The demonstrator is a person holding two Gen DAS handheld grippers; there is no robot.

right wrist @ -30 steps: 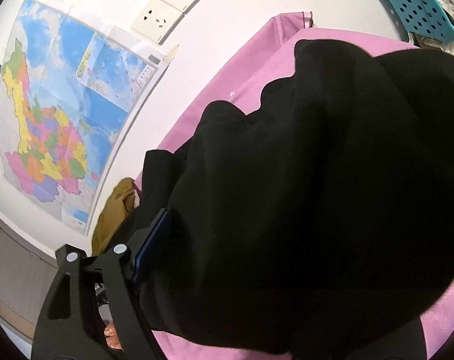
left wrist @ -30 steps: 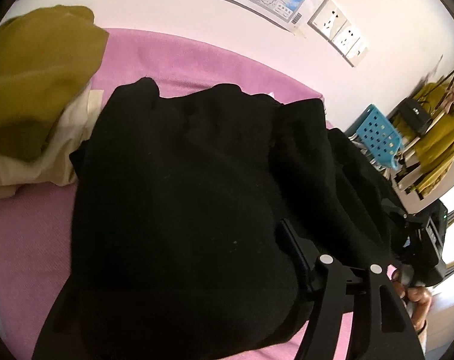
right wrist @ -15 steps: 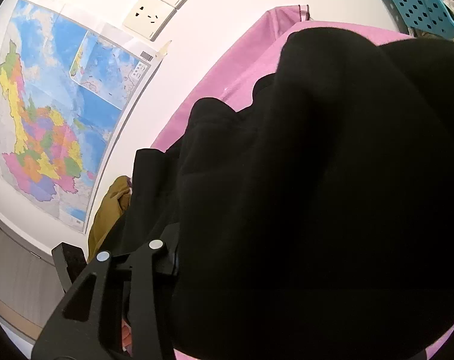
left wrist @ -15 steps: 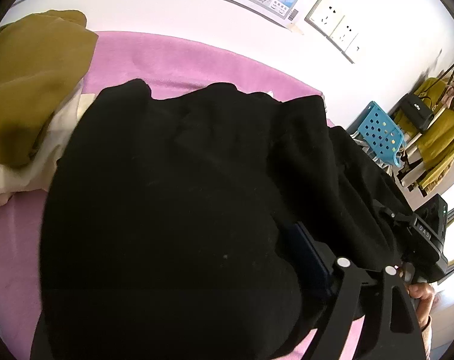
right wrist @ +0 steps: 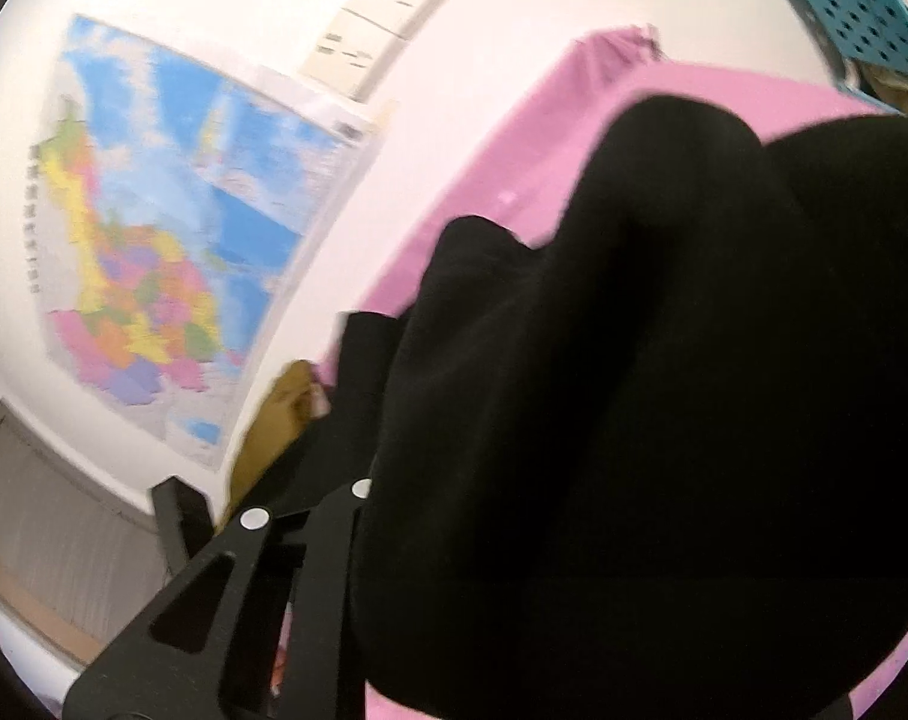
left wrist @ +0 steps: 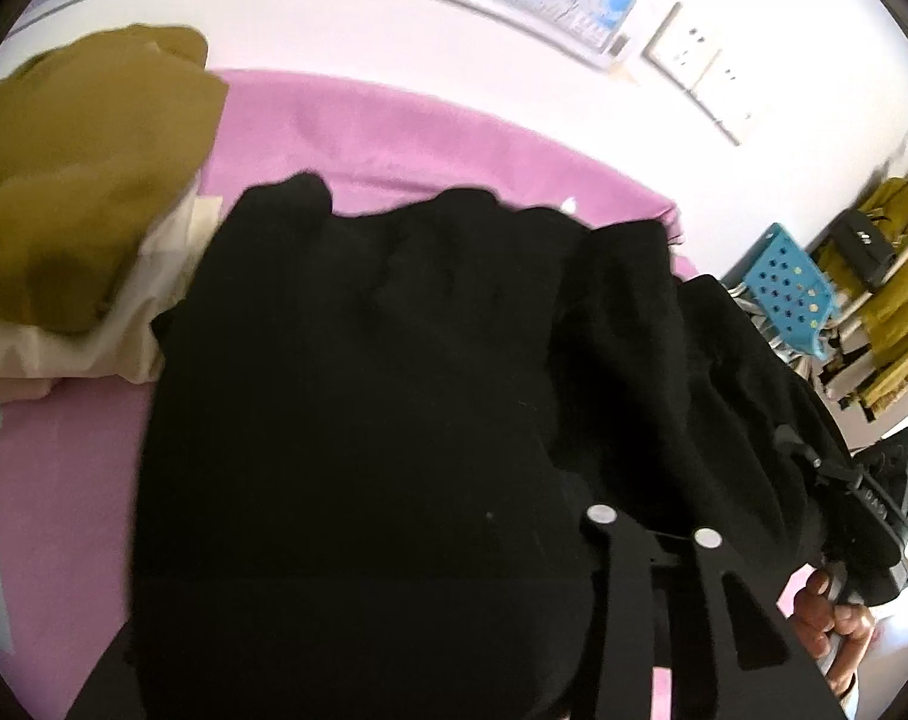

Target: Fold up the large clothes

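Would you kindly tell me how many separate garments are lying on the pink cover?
3: the black garment spread in the middle, and at its left the mustard garment piled on the cream garment. More may be hidden underneath.

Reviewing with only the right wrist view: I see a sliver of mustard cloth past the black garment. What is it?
Observer: A mustard garment, bunched up on the pink sheet left of the black garment.
Operator: Anything under it?
Observer: Yes, a beige cloth lies beneath it.
Operator: And beyond the blue basket?
Observer: Yellow clothes hang there, with a black bag in front.
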